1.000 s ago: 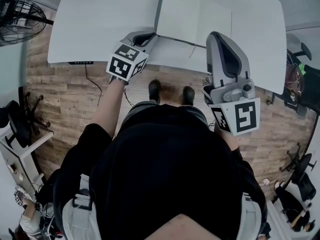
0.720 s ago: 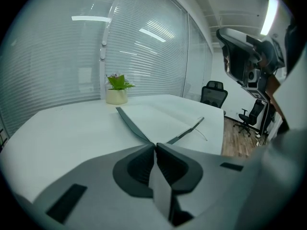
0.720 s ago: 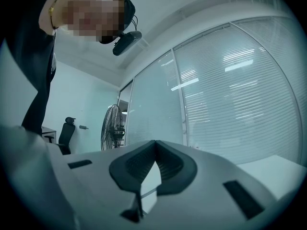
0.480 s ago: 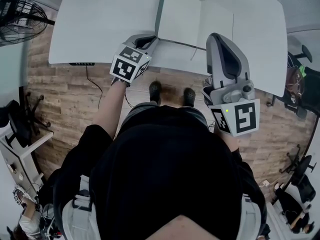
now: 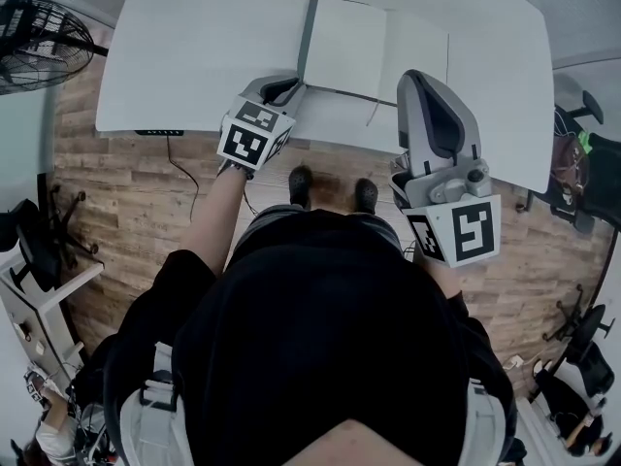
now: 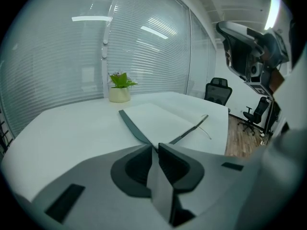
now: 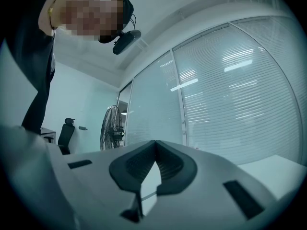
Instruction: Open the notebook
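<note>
Left gripper (image 5: 283, 88) reaches down to the white table (image 5: 194, 37) in the head view. Its tips are at the near left corner of the notebook (image 5: 374, 47), which lies open and flat just ahead of it. Right gripper (image 5: 415, 78) is held up closer to the camera, to the right of the left one, and covers part of the notebook's near right edge.

In the left gripper view the jaws stand a narrow slit apart, having just been opening, and the pads press on nothing. The notebook's corner sits right beyond the tips. A thin ribbon (image 6: 203, 132) trails ahead to the right, and a potted plant (image 6: 119, 87) stands farther ahead.

In the right gripper view the jaw tips meet, empty, aimed slightly upward at window blinds (image 7: 230, 95), with a fan (image 7: 111, 128) left of the tips.
</note>
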The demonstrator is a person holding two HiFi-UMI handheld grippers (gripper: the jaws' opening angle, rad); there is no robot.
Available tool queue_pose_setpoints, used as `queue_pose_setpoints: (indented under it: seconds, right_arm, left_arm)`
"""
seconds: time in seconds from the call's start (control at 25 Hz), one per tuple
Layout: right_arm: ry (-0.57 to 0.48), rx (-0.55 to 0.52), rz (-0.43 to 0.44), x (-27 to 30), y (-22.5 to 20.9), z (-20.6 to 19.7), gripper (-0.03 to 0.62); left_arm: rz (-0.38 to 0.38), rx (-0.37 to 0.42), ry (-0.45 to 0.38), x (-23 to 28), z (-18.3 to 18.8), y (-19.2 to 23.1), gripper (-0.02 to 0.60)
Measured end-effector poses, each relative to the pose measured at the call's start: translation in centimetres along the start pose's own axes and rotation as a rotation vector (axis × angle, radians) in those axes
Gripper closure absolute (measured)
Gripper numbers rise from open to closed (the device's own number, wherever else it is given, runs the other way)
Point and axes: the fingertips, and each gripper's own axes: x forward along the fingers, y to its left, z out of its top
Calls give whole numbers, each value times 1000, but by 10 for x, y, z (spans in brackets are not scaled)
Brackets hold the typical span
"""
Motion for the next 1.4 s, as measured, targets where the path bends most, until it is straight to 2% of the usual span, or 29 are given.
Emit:
queue_pose_setpoints:
  seconds: [0.16, 0.32, 0.56, 0.8, 1.0, 1.28, 1.4]
  right_arm:
    - [-3, -3, 12, 4, 3, 0, 589]
    - [-9, -2, 32, 6, 6, 3, 589]
    - [-8, -1, 30, 6, 0, 4, 589]
    - [-9, -6, 21, 0, -8, 3, 589]
    - [-13, -14, 8, -6, -17, 7, 589]
    - [-31, -28, -2, -14, -34, 16, 589]
    - [-39, -39, -1, -18, -43, 20, 589]
  left_arm:
    - [24, 4, 0, -2, -2, 3, 507]
    - [14, -20, -10, -1, -1, 1, 438]
    - [48, -6, -11, -3, 4, 3, 405]
    - [65, 4, -114, -14, 36, -4, 427]
    - [69, 47, -211, -28, 72, -17, 443]
    - [53, 70, -393, -57, 138, -43, 462]
    - [37, 87, -493, -70, 168, -57, 509]
